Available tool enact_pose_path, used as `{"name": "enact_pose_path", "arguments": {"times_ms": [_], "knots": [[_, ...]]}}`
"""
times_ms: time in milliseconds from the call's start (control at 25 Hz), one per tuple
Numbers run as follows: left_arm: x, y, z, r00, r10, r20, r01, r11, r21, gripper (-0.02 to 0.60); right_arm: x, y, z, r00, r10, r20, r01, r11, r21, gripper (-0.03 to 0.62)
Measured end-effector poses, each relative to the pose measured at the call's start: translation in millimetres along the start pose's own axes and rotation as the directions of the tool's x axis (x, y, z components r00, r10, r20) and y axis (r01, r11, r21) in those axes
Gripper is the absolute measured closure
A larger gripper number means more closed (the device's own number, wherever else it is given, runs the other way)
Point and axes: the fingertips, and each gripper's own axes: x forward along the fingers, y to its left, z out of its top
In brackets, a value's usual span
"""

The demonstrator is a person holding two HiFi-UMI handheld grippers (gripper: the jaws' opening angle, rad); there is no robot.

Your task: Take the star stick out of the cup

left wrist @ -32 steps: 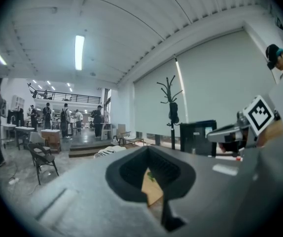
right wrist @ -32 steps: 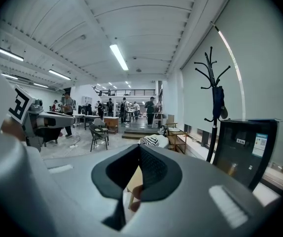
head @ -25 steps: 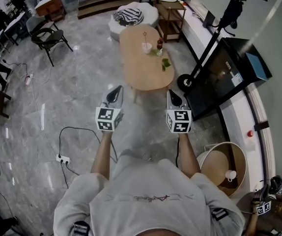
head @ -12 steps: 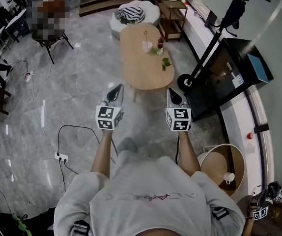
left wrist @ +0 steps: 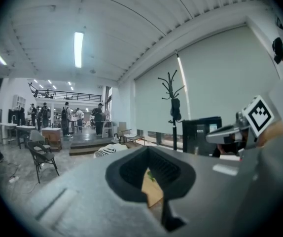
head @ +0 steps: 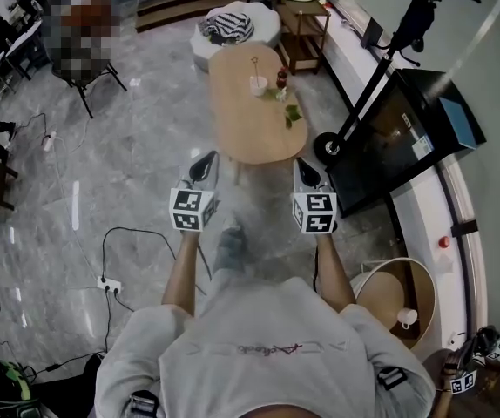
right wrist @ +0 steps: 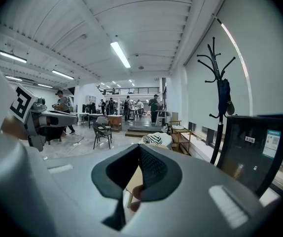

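Note:
A thin star stick [head: 254, 63] stands upright in a pale cup [head: 258, 84] at the far end of an oval wooden table [head: 241, 133]. Both grippers are held out side by side over the floor, well short of the table. The left gripper [head: 206, 160] and the right gripper [head: 303, 166] each have their tips together with nothing in them. In the left gripper view the left gripper [left wrist: 148, 149] shows shut jaws, with a strip of the table [left wrist: 152, 191] visible through their hollow. The right gripper [right wrist: 139, 146] looks the same in its own view.
A small red bottle [head: 282, 78] and green leaves [head: 293, 113] lie beside the cup. A white ottoman [head: 263, 29] stands behind the table. A dark screen on a stand [head: 398, 129] and a coat rack [head: 411, 16] are at right. A cable and power strip [head: 109, 281] lie on the floor at left.
The person has stepped a little toward the table and a foot now shows below the grippers. Both grippers stay shut and level, side by side.

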Motion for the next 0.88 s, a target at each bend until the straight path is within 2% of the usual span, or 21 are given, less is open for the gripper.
{"name": "enact_pose_path", "arguments": {"times_ms": [880], "knots": [[103.2,75.6,-11.6,1.0,-0.01,-0.005,0.01,0.999,-0.031,0.58,121.3,-22.0,3.5,0.999,0.004,-0.044,-0.005,1.0,-0.01,0.591]]}}
